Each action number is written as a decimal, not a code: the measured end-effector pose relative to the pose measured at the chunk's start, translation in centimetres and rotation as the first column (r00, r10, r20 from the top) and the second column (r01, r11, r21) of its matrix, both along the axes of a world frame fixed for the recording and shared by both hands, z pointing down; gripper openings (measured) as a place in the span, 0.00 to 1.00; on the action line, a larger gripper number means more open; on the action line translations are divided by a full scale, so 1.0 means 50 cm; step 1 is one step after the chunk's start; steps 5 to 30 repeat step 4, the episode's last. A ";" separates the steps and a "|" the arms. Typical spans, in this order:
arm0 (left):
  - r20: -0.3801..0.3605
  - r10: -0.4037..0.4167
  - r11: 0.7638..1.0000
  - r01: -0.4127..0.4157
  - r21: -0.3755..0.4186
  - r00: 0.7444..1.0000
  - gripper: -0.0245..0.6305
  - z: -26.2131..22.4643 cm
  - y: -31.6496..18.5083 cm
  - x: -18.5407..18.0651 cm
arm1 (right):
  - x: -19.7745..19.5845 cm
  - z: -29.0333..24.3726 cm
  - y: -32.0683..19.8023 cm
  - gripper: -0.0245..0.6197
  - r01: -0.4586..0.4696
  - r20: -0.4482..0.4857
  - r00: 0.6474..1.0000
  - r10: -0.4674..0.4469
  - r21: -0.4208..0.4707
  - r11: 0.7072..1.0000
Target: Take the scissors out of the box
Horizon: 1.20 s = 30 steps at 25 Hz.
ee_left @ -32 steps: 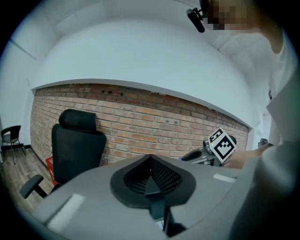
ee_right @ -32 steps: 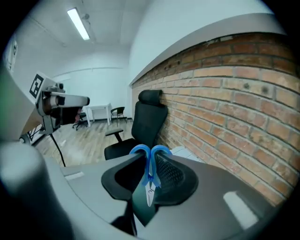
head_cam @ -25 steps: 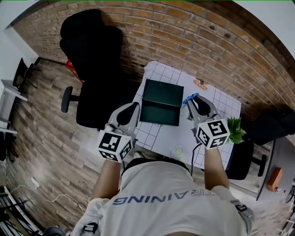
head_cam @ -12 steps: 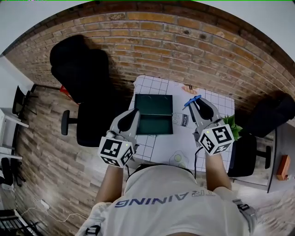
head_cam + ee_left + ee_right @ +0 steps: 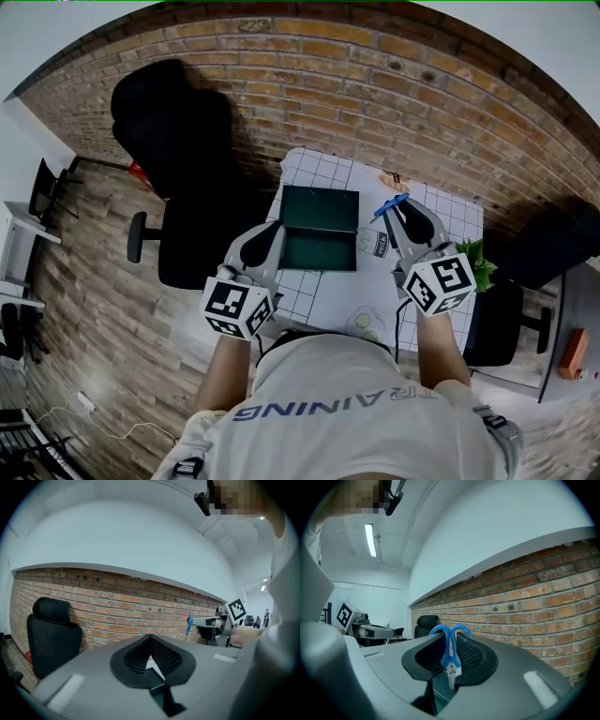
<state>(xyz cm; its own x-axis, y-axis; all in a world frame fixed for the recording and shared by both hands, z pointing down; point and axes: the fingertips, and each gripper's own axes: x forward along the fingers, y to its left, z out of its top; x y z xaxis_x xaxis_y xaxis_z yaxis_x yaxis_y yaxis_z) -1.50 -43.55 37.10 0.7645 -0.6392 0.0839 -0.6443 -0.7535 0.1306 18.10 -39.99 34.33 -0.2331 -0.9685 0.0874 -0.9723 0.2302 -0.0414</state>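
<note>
Head view, left to right: a black padded office chair (image 5: 173, 131) stands by the brick wall (image 5: 394, 70). The left gripper (image 5: 265, 236) hangs at the near-left edge of the white grid-printed table (image 5: 314, 281). Just beside it sits the open dark green box (image 5: 319, 246), rectangular and flat-walled, lid raised toward the wall. The right gripper (image 5: 399, 212) carries the scissors (image 5: 388, 203) in the air to the right of the box, out of it. Neither jaw gap can be made out from here.

Left gripper view fills in that side: its ribbed black pads (image 5: 165, 656) meet at the tips with nothing between them. The scissors show only as a blue sliver off to the right.

Right gripper view alone gives the grip. Its jaws are clamped on the scissors, with the looped blue plastic handles standing above them and the short bare-metal blades pointing down.
</note>
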 end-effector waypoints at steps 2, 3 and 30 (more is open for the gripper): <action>0.005 -0.005 1.000 0.005 -0.004 1.000 0.04 0.005 -0.001 -0.004 | -0.009 0.009 -0.003 0.18 0.015 -0.002 1.000 -0.015 -0.011 1.000; 0.008 -0.007 1.000 0.007 -0.007 1.000 0.04 0.008 -0.002 -0.006 | -0.013 0.013 -0.004 0.19 0.022 -0.003 1.000 -0.022 -0.017 1.000; 0.012 -0.009 1.000 0.010 -0.010 1.000 0.04 0.011 -0.003 -0.007 | -0.018 0.018 -0.005 0.19 0.029 -0.004 1.000 -0.029 -0.022 0.999</action>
